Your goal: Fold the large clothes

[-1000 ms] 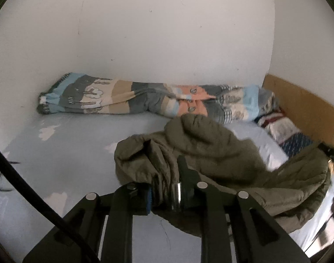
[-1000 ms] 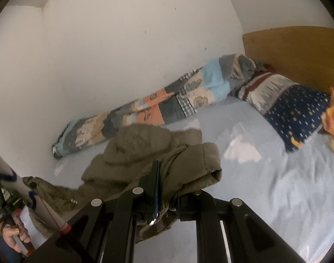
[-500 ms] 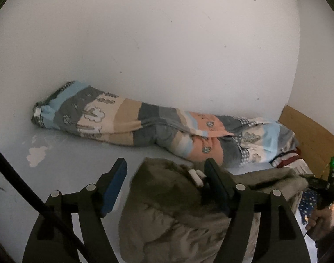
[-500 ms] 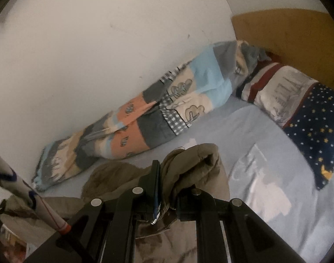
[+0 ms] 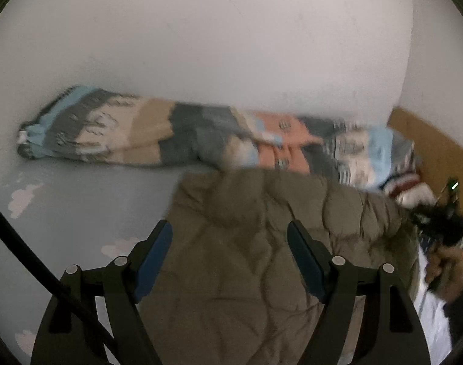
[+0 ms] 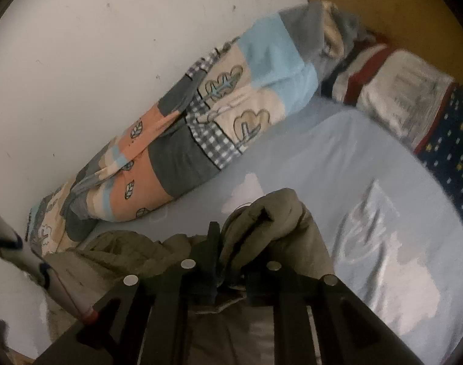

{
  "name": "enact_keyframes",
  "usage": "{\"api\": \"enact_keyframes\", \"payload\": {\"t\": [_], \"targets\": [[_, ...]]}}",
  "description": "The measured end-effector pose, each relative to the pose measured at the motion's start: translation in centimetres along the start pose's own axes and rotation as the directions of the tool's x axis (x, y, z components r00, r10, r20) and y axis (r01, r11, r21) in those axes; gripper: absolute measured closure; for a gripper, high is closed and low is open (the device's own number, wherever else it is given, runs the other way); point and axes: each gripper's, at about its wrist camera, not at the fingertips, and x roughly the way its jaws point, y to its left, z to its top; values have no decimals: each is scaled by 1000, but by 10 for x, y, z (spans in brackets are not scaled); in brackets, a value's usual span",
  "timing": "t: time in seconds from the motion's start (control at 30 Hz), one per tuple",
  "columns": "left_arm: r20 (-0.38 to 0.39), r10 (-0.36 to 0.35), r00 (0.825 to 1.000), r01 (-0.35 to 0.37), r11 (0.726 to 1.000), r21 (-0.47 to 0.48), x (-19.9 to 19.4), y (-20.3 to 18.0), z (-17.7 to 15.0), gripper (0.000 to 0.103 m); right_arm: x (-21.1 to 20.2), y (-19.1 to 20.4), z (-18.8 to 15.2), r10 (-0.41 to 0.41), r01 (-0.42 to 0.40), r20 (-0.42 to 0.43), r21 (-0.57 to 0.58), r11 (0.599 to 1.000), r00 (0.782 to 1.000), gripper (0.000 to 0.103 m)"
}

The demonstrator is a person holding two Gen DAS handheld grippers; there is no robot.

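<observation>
Both grippers have swung across the bed since a second ago, and the olive-green quilted padded jacket [image 5: 261, 258] that was bunched up then now lies spread much flatter on the pale blue bedsheet with white cloud prints [image 5: 73, 213]. Its padded panel fills the lower middle of the left wrist view, which is blurred.

The left gripper [image 5: 229, 235] was clenched on a fold of the jacket a second ago; now its blue-padded fingers [image 5: 153, 255] stand wide apart and released, hovering over the fabric with nothing pinched between them.

The right gripper [image 6: 237, 258] has a bunched fold of the jacket's edge [image 6: 267, 222] between its narrow jaws. Those jaws have just been opening a little, and the cloth is still wedged between them.

Along the white wall [image 5: 231, 45] lies a long rolled patchwork quilt in blue, grey, beige and coral [image 6: 201, 121]. Beyond its far end, by the wooden headboard [image 6: 383, 6], rests a navy star-print pillow [image 6: 453, 140].
</observation>
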Motion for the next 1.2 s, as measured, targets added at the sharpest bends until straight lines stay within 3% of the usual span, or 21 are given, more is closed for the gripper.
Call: {"api": "enact_keyframes", "payload": {"t": [0.03,0.07,0.13,0.3,0.47,0.57,0.67,0.77,0.87,0.97,1.07,1.2], "targets": [[-14,-6,1000,6,1000,11,7,-7,-3,26,1,-3,-1,22,-22,-8,20,1000,1000,68],[-25,-5,1000,5,1000,26,15,-14,-6,26,0,-10,-1,69,-69,-4,59,996,998,38],[-37,-2,999,4,998,56,25,-27,-11,26,-10,-22,-2,107,-110,31,114,987,994,12],[-36,3,999,2,993,121,30,-49,-23,26,-38,-48,0,234,-239,53,169,956,971,12],[-64,43,997,-32,985,171,50,-64,-38,26,-53,-8,-30,246,-246,-14,-60,967,969,14],[-114,111,987,-86,975,206,73,-67,-48,26,-38,37,-66,156,-170,-71,-264,949,985,15],[-209,137,968,-94,974,206,104,-60,-57,24,-14,63,-92,79,-114,-111,-360,926,991,15],[-277,131,952,-88,983,163,127,-51,-60,19,22,78,-109,-84,19,-116,-473,881,990,14],[-342,155,927,-105,981,162,147,-51,-57,17,56,71,-111,-130,30,-189,-459,888,973,11],[-383,167,909,-124,983,134,142,-52,-53,17,77,67,-106,-154,31,-254,-432,902,955,9],[-324,120,938,-97,992,86,98,-51,-55,17,70,69,-101,-172,43,-274,-422,906,946,11],[-265,99,959,-106,994,-13,34,-36,-73,17,8,64,-100,-117,38,-197,-365,930,973,12]]}}
